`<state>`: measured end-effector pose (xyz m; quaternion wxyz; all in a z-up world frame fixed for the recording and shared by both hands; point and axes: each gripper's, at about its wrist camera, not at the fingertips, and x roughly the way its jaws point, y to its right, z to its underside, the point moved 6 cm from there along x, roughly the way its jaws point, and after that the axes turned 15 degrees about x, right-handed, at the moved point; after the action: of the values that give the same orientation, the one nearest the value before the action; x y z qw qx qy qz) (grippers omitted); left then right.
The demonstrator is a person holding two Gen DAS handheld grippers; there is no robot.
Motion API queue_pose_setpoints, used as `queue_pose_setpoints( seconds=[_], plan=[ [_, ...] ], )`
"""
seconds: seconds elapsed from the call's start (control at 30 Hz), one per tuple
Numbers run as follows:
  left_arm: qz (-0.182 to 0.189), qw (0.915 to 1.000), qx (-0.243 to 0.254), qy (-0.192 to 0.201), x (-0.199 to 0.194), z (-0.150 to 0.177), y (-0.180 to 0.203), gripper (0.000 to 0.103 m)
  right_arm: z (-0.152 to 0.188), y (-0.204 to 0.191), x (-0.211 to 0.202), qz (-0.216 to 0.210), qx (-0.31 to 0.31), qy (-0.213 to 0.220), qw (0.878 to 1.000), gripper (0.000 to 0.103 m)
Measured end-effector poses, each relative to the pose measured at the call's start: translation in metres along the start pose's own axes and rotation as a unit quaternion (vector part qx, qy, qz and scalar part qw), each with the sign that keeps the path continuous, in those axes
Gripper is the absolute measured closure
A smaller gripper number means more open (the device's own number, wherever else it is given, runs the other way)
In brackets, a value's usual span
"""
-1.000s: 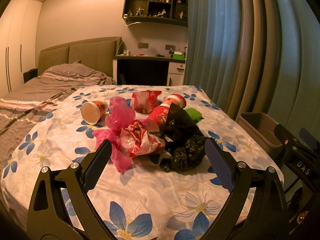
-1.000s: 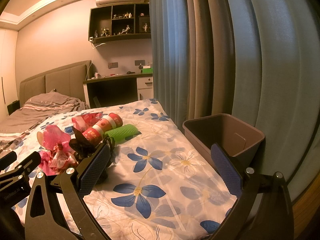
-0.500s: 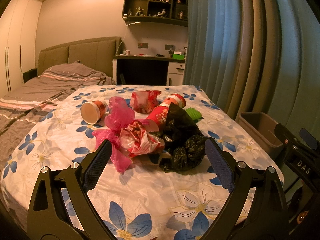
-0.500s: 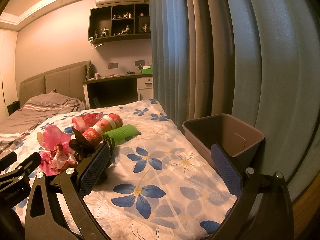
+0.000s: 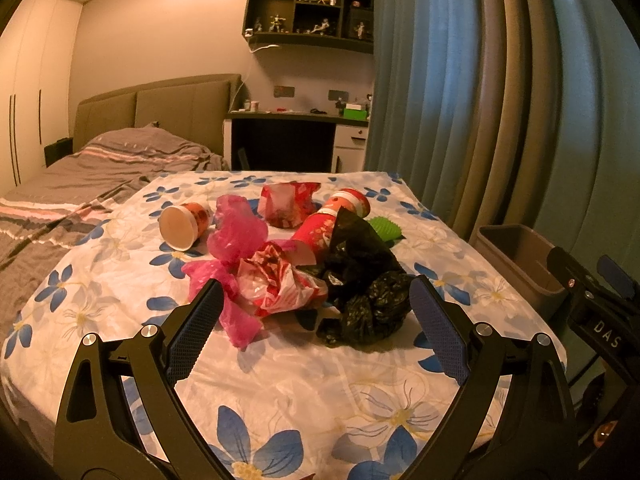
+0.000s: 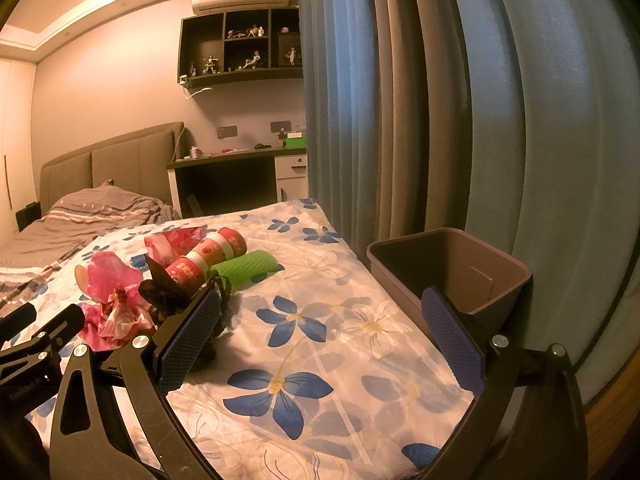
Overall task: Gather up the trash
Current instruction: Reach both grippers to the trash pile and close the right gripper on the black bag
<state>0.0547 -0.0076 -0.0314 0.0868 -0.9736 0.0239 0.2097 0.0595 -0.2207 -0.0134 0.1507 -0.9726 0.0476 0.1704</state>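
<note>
A heap of trash lies on the floral bed sheet (image 5: 304, 392): a black plastic bag (image 5: 362, 280), a pink plastic bag (image 5: 236, 240), a red-and-white wrapper (image 5: 280, 284), a red snack bag (image 5: 288, 204), red paper cups (image 5: 340, 216), a white-bottomed cup (image 5: 182, 226) and a green spiky item (image 5: 382, 229). My left gripper (image 5: 316, 320) is open and empty, just short of the heap. My right gripper (image 6: 320, 334) is open and empty over the sheet, between the heap (image 6: 120, 300) and the brown bin (image 6: 452, 272).
The bin (image 5: 520, 264) stands by the bed's right edge against the blue-grey curtain (image 5: 500, 100). A grey striped blanket (image 5: 80, 176), a headboard and a dark desk (image 5: 288, 136) lie beyond. The right gripper's body shows at the left wrist view's right edge (image 5: 596, 320).
</note>
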Motion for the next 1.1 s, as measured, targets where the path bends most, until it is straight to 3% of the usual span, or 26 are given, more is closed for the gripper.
queue_pose_setpoints(
  seconds=[0.13, 0.33, 0.5, 0.67, 0.9, 1.03, 1.1],
  plan=[
    [0.000, 1.0000, -0.005, 0.005, -0.003, 0.000, 0.004, 0.011, 0.000, -0.004, 0.003, -0.011, -0.001, -0.004, 1.000, 0.005],
    [-0.007, 0.9997, -0.022, 0.007, 0.001, 0.005, -0.023, 0.011, 0.009, -0.019, 0.013, -0.042, -0.003, -0.017, 0.999, 0.005],
    [-0.025, 0.9990, -0.037, 0.002, 0.005, 0.013, -0.046, 0.013, 0.027, -0.041, 0.032, -0.082, -0.004, -0.059, 0.995, 0.005],
    [-0.037, 0.9980, -0.050, -0.003, 0.010, 0.021, -0.067, 0.015, 0.045, -0.068, 0.056, -0.107, -0.013, -0.100, 0.989, 0.013],
    [-0.028, 0.9984, -0.050, -0.008, 0.021, 0.026, -0.070, 0.017, 0.068, -0.089, 0.083, -0.113, -0.030, -0.144, 0.983, 0.031],
    [-0.018, 0.9987, -0.045, -0.011, 0.029, 0.027, -0.068, 0.025, 0.078, -0.094, 0.099, -0.120, -0.030, -0.176, 0.976, 0.043],
    [-0.014, 0.9989, -0.043, -0.014, 0.033, 0.028, -0.066, 0.025, 0.081, -0.095, 0.101, -0.126, -0.032, -0.185, 0.974, 0.056]
  ],
)
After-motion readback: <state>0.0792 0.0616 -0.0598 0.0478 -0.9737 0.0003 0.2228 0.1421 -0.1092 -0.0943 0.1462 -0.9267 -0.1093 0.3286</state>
